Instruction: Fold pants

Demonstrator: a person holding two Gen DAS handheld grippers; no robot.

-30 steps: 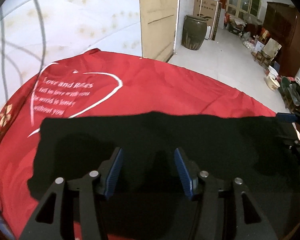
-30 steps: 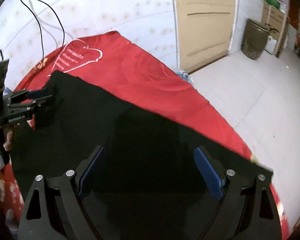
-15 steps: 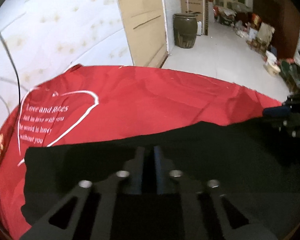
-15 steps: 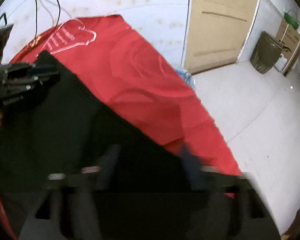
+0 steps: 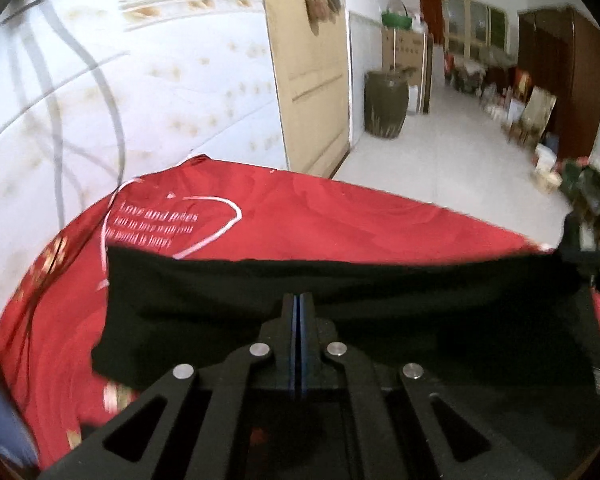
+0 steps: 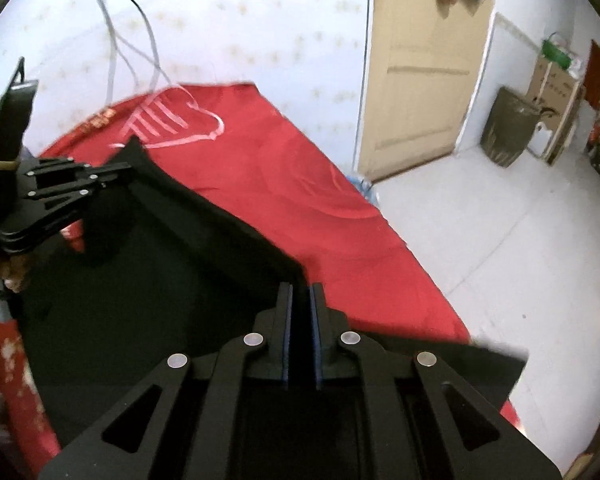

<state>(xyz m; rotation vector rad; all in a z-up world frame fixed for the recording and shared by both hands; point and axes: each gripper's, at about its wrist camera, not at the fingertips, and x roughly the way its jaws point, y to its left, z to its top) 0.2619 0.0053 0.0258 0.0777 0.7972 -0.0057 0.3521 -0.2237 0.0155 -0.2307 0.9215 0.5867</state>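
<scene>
The black pants (image 5: 380, 292) lie across a red bedspread (image 5: 340, 224). My left gripper (image 5: 299, 300) is shut on the pants' near edge and holds it lifted off the bed. My right gripper (image 6: 300, 292) is shut on the pants (image 6: 160, 280) at their other end, also raised. The lifted fabric stretches between the two grippers as a taut fold. In the right wrist view the left gripper (image 6: 112, 172) shows at the far left, pinching the cloth. In the left wrist view the right gripper (image 5: 588, 256) shows at the right edge.
The bedspread carries a white heart with text (image 5: 168, 224). A white wall with hanging cables (image 5: 80, 92) stands behind the bed. A beige door (image 6: 420, 64), a dark jar (image 5: 384, 108) and cluttered floor lie to the right.
Both grippers went from open above the flat pants to shut on the near edge. They have lifted it, and the fabric now hangs taut between them.
</scene>
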